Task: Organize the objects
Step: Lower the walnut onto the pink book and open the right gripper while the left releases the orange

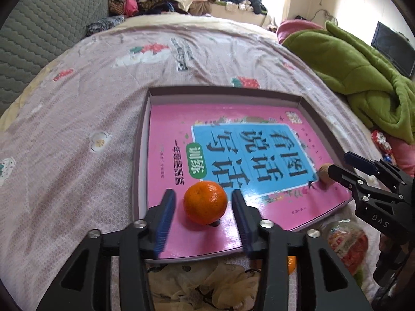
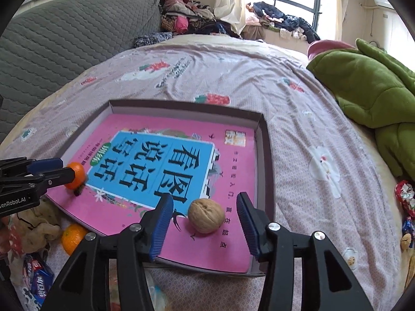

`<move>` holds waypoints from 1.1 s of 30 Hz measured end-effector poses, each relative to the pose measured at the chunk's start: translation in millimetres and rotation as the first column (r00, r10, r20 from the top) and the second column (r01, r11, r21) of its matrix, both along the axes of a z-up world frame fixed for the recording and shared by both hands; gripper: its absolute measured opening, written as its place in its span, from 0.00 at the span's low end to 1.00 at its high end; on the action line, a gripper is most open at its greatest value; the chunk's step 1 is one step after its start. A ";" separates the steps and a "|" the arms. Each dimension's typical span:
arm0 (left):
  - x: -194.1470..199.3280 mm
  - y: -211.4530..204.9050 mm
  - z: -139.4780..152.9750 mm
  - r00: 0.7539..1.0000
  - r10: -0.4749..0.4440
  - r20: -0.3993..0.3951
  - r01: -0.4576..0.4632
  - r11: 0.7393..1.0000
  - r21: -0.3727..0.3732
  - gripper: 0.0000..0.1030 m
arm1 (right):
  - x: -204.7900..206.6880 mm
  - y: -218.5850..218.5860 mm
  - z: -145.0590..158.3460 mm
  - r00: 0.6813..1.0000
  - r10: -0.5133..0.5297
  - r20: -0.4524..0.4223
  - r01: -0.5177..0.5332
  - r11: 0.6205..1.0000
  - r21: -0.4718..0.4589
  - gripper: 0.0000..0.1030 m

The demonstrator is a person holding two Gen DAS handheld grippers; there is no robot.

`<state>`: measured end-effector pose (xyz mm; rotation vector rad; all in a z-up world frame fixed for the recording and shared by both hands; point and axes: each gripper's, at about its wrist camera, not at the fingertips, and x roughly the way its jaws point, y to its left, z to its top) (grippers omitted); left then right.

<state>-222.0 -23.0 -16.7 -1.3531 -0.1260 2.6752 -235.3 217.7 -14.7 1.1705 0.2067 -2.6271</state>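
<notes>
Where each claw gapes: tangerine (image 1: 205, 202) left, walnut (image 2: 206, 215) right.

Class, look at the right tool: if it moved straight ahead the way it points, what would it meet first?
The walnut. It sits on the pink book between the open right tool fingers, slightly ahead. Past it, probably the box's far wall, though depth is unclear.

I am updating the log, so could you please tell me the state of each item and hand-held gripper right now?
Left hand-held gripper: open, fingers either side of the tangerine.
Right hand-held gripper: open, fingers either side of the walnut.
Tangerine: resting on the book, ungripped.
Walnut: resting on the book, ungripped.
Pink book: closed, flat in the box.
Shallow box: open, on the bed.
</notes>
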 end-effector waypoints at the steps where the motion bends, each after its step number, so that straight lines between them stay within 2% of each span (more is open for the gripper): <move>1: 2.1 0.5 3.8 1.000 -0.002 -0.008 0.002 1.000 -0.001 0.55 | 1.5 -0.1 3.7 1.000 0.005 -0.005 -0.005 1.000 -0.008 0.49; 8: 14.4 3.2 23.1 0.999 -0.001 -0.042 0.001 1.000 -0.005 0.56 | 16.9 -2.4 26.0 0.998 0.024 -0.051 -0.025 0.999 -0.029 0.52; 11: 20.5 6.0 28.1 0.999 -0.010 -0.045 0.009 1.000 -0.007 0.61 | 23.5 -5.6 34.3 0.997 0.034 -0.073 -0.036 0.999 -0.026 0.52; 16: 32.1 8.1 37.6 0.998 -0.001 -0.068 0.000 1.000 -0.020 0.62 | 34.9 -7.4 45.5 0.994 0.047 -0.097 -0.050 0.998 -0.034 0.52; 21: 45.5 8.8 47.2 0.995 0.015 -0.097 -0.018 1.000 -0.025 0.63 | 44.1 -5.9 50.7 0.993 0.028 -0.114 -0.033 0.999 -0.043 0.58; 33: 63.8 9.5 48.1 0.995 0.031 -0.094 -0.033 0.999 -0.018 0.63 | 64.5 0.3 65.3 0.988 -0.001 -0.156 -0.010 0.998 -0.069 0.58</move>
